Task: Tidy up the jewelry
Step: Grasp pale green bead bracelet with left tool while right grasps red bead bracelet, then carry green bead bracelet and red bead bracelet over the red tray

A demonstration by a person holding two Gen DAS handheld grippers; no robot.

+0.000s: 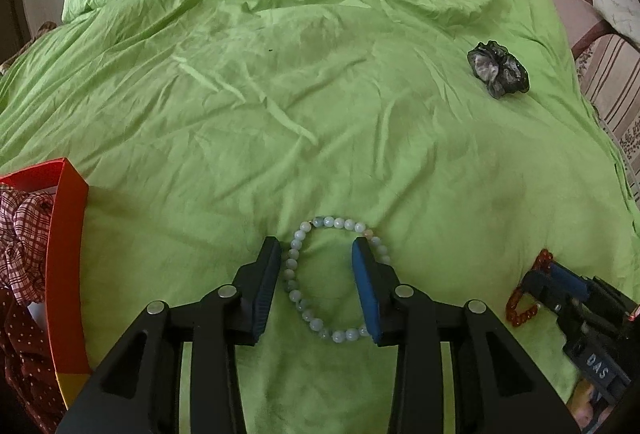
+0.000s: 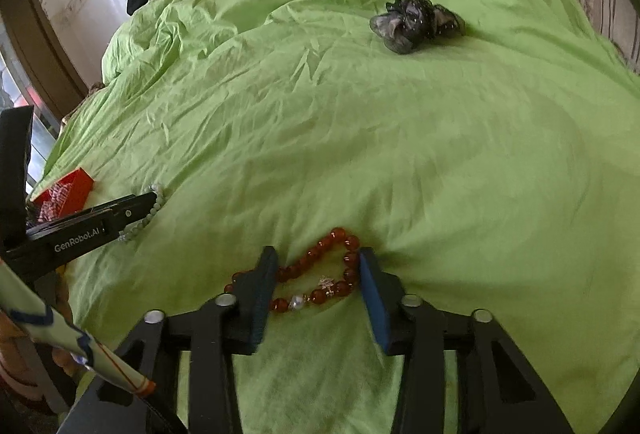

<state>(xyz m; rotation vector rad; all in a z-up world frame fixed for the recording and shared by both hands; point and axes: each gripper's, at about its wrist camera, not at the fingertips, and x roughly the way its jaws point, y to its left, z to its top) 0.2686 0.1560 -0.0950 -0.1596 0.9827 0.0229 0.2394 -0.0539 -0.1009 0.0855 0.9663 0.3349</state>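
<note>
1. The left hand-held gripper [image 1: 316,286] is held low over a bed covered by a wrinkled green sheet [image 1: 320,93]. Its jaws are spread wide and nothing is gripped.
2. A pale blue bead bracelet [image 1: 294,290] lies flat on the sheet under that gripper. One side of its ring is seen between the two fingers; the other side passes under the right-hand finger.
3. The right hand-held gripper [image 2: 318,294] is likewise spread wide, with nothing clamped.
4. A red bead bracelet [image 2: 320,276] with one white bead lies on the sheet between the right gripper's fingers; its left end runs behind the left-hand finger.
5. A dark scrunchie [image 1: 498,69] is seen farther up the bed, well apart from both bracelets.
6. A red box [image 1: 66,266] holding patterned cloth stands at the left edge of the sheet.
</note>
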